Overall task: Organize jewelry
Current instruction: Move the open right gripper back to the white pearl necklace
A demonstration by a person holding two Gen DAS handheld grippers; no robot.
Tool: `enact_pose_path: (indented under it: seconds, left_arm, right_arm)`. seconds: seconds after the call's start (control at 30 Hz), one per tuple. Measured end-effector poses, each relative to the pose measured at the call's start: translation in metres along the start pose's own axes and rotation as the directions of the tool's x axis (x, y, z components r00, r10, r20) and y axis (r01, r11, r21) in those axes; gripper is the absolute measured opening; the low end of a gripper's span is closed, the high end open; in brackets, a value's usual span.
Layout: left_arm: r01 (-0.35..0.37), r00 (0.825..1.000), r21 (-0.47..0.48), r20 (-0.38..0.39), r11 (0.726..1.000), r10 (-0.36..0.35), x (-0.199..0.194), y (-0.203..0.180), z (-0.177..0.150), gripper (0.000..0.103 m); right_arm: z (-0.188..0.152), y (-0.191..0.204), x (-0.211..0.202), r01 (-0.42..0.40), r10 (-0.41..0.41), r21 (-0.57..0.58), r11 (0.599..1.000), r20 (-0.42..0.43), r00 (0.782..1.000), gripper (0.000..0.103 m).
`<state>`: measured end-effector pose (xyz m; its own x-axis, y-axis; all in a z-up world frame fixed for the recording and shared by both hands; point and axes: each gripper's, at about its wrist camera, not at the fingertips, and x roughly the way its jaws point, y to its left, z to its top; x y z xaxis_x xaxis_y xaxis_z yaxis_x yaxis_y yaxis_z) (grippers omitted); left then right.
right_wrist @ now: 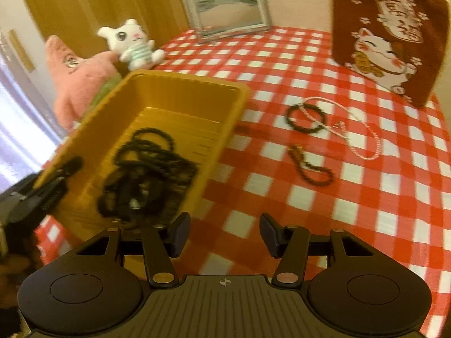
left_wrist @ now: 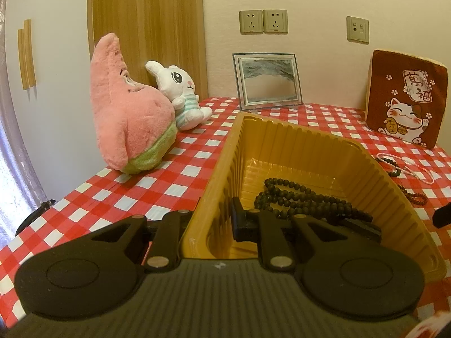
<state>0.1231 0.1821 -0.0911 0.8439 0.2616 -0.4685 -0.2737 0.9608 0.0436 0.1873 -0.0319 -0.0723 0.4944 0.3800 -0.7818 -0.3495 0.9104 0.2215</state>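
Left hand-held gripper (left_wrist: 214,219): jaws clamped on the near wall of the yellow tray (right_wrist: 157,84), steadying it; right hand-held gripper (right_wrist: 224,238): jaws apart and empty, over the counter (right_wrist: 366,197) just right of the tray. Tray holds one long dark bead strand (right_wrist: 146,163) in a heap; right of the tray lie a dark bead bracelet (right_wrist: 305,119), a pink-white bead necklace (right_wrist: 363,129) overlapping it, and a reddish-brown bead loop (right_wrist: 311,166) nearest. All probably light, limp and slippery (loops sag when lifted), so pinch across a single strand where it lies clear of its neighbours.

black bead necklace (left_wrist: 304,200): heaped in yellow tray (left_wrist: 282,138) | dark bracelet (right_wrist: 305,119), pink strand (right_wrist: 363,138), brown bracelet (right_wrist: 311,167): on tablecloth
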Motion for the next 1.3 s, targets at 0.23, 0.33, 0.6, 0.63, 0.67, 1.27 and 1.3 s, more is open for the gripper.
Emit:
enact_pose_path:
  seconds: [0.23,0.33,0.6,0.63,0.67,1.27,1.3]
  left_arm:
    - [-0.004,1.000,0.000,-0.005,1.000,0.004,-0.001,0.001,-0.001,0.016]
    - [-0.006,1.000,0.001,-0.008,1.000,0.006,0.000,0.000,-0.002,0.016]
    - [-0.009,1.000,0.002,-0.010,1.000,0.009,0.000,0.000,-0.002,0.016]
    - [-0.009,1.000,0.003,-0.009,1.000,0.009,0.000,-0.001,-0.002,0.016]
    - [-0.009,1.000,0.003,-0.010,1.000,0.009,0.000,0.000,-0.002,0.016]
    - [-0.012,1.000,0.008,-0.012,1.000,0.012,0.001,0.000,-0.003,0.017]
    - [-0.012,1.000,0.008,-0.012,1.000,0.012,0.001,0.000,-0.003,0.017]
  right_arm:
    - [-0.005,-0.032,0.004,0.059,-0.058,-0.026,0.998,0.044,0.997,0.054]
    - [-0.002,-0.049,0.008,0.079,-0.075,-0.059,0.995,0.075,0.994,0.054]
    - [0.020,-0.075,0.035,0.092,-0.076,-0.170,0.981,0.099,0.992,0.035]
    - [0.023,-0.076,0.039,0.087,-0.070,-0.178,0.980,0.099,0.993,0.035]
    - [0.027,-0.077,0.044,0.082,-0.066,-0.184,0.979,0.095,0.993,0.033]
    - [0.046,-0.079,0.082,0.061,-0.046,-0.188,0.980,0.086,0.995,0.007]
    - [0.047,-0.079,0.080,0.060,-0.044,-0.181,0.982,0.090,0.995,0.006]
